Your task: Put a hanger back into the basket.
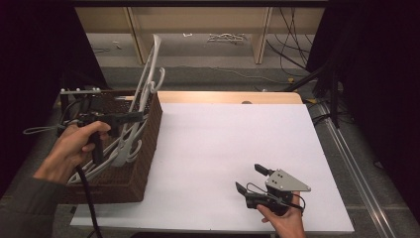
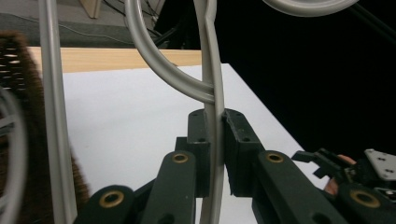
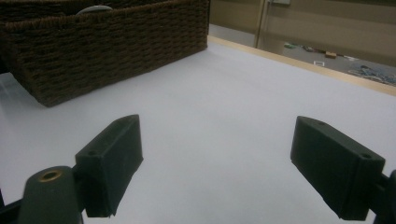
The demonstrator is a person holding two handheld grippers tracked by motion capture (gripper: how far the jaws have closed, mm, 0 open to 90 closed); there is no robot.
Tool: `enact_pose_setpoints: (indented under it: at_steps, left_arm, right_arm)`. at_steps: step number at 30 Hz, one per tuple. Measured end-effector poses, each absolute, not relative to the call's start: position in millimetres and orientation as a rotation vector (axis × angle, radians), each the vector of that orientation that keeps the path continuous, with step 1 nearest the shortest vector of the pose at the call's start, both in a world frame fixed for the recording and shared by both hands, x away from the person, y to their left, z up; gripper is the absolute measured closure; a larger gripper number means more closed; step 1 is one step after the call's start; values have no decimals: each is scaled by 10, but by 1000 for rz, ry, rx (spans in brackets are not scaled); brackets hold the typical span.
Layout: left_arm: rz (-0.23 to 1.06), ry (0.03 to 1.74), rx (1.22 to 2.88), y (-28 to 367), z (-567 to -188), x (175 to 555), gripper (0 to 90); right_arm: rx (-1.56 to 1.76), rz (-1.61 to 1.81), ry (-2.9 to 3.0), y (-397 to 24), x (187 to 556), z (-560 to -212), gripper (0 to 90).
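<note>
white hanger (image 1: 148,74) held above the wicker basket (image 1: 143,163) at the table's left side, long axis steep, close to upright, leaning a little to the right in the high view. its top end points up and away past the basket's far rim, lower end down into the basket among the other hangers (image 1: 124,148). in the left gripper view the hanger (image 2: 212,70) runs bottom to top as a thin pale bar, with a curved part branching off to the upper left.

left gripper (image 1: 131,118) pinches that bar: both black jaws pressed flat against it, clamped tight, pointing level toward the table's right. person's left hand (image 1: 74,144) grips the handle over the basket's near half.

other hangers lie piled in the basket, slanted, some ends poking over its rim.

right gripper (image 1: 250,178) sits low near the front edge of the white table (image 1: 223,139), well apart from the basket, jaws spread wide with nothing between them. right hand (image 1: 285,218) holds it from below.
</note>
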State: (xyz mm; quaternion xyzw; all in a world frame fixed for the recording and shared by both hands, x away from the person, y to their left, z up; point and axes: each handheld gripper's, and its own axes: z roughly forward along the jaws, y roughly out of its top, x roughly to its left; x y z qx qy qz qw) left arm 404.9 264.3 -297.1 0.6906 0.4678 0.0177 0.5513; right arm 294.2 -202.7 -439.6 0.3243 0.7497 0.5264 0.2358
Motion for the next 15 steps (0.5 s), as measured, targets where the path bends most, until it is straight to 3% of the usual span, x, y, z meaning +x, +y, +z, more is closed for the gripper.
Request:
enact_pose_setpoints:
  at_steps: [15]
  left_arm:
    - [103,1134,1709,3169,-3333,4087,815]
  right_arm:
    - [908,1445,2069,-2019,2937,-4400,176]
